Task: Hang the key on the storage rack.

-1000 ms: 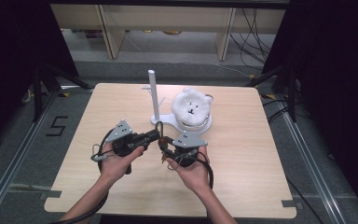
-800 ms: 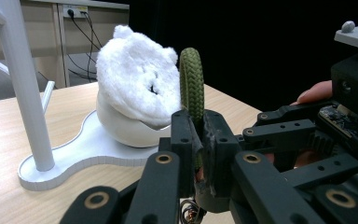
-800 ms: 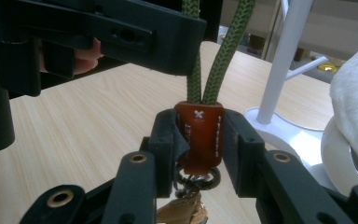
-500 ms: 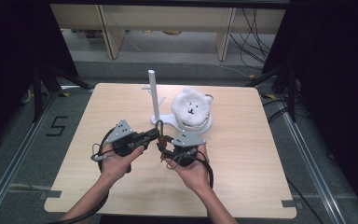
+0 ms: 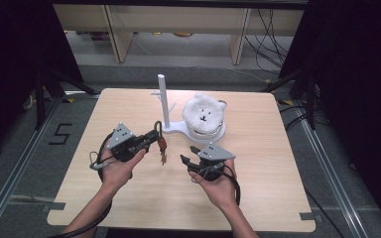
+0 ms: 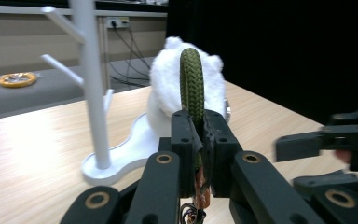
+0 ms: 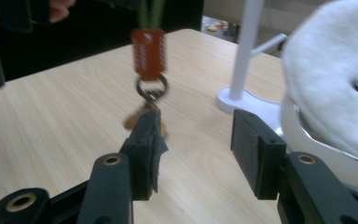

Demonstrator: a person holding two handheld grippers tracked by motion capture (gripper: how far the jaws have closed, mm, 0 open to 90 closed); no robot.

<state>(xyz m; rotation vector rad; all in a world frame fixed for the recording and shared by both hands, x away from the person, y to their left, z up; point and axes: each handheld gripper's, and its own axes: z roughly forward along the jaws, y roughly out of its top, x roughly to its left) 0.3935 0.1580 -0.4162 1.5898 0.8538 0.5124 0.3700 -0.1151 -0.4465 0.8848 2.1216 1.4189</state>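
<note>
A keychain with a green braided cord loop (image 6: 192,84), an orange tag (image 7: 148,52) and a metal ring hangs from my left gripper (image 5: 153,138). That gripper (image 6: 199,140) is shut on the cord, with the loop sticking up above the jaws. In the high view the tag (image 5: 162,146) dangles over the table. My right gripper (image 5: 187,157) stands open just right of the keychain. In its own view the right gripper (image 7: 198,149) has its jaws wide apart, and the ring hangs just beyond its left jaw.
A white peg stand (image 5: 162,96) rises from a white base (image 5: 174,131) at the table's middle back. A white plush bear head (image 5: 203,115) sits on that base's dish. The wooden table (image 5: 258,198) ends near the person's forearms.
The two grippers have drawn slightly apart, the right one shifting right. The keychain now hangs from the left gripper alone.
</note>
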